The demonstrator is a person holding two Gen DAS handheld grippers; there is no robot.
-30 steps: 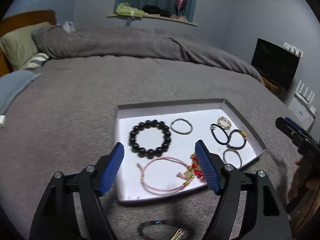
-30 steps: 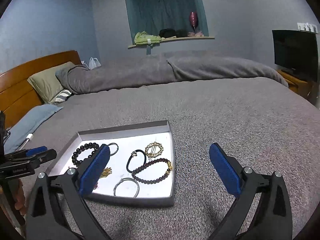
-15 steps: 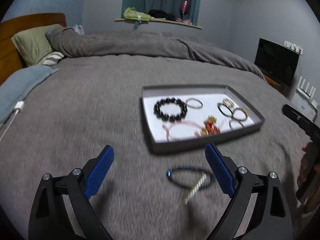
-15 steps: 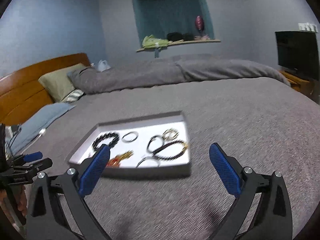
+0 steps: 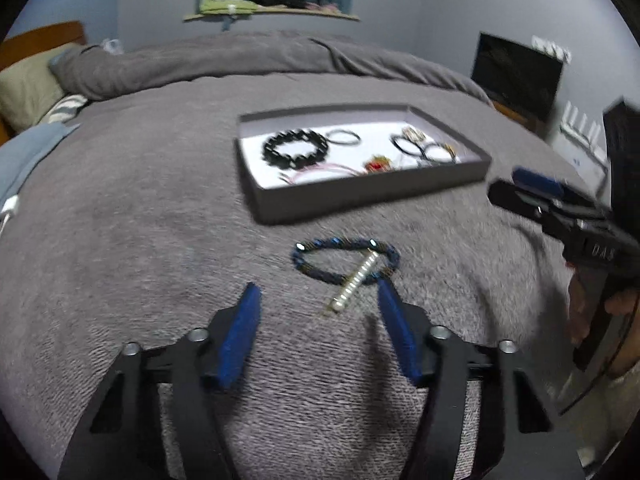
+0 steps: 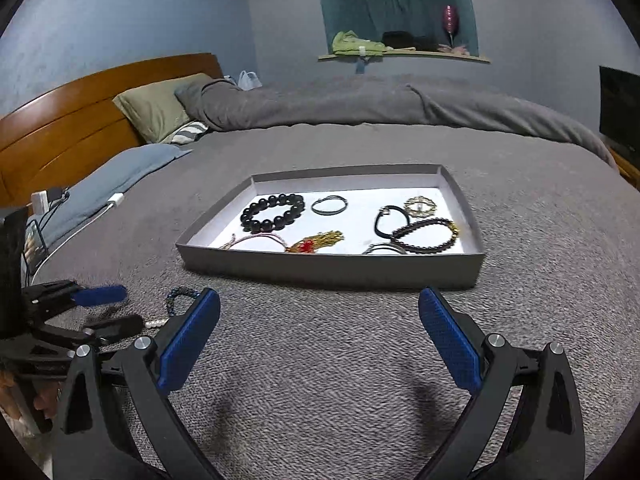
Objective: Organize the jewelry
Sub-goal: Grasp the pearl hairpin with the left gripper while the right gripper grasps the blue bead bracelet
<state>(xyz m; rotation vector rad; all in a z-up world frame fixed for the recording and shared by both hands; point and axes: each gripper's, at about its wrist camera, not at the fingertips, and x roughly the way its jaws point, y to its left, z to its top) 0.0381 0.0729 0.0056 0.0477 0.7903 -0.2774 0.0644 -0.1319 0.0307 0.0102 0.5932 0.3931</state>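
Observation:
A grey tray (image 5: 360,196) with a white floor lies on the bed and holds several bracelets; it also shows in the right wrist view (image 6: 332,268). A dark blue beaded bracelet (image 5: 316,264) lies on the blanket in front of the tray, with a pearl strand (image 5: 356,280) across it. The bracelet shows in the right wrist view (image 6: 180,294). My left gripper (image 5: 318,292) is open and empty, low over the blanket just short of the blue bracelet; it shows in the right wrist view (image 6: 108,308). My right gripper (image 6: 320,304) is open and empty, in front of the tray.
The grey blanket (image 6: 320,360) covers the bed. Pillows (image 6: 156,104) and a wooden headboard (image 6: 60,128) stand at the left. A folded blue cloth (image 6: 120,172) with a charger cable lies at the left edge. A television (image 5: 516,76) stands at the right.
My left gripper has pulled back from over the tray and dropped toward the blue bracelet, its jaws narrower. My right gripper has drawn back from the tray and swung left.

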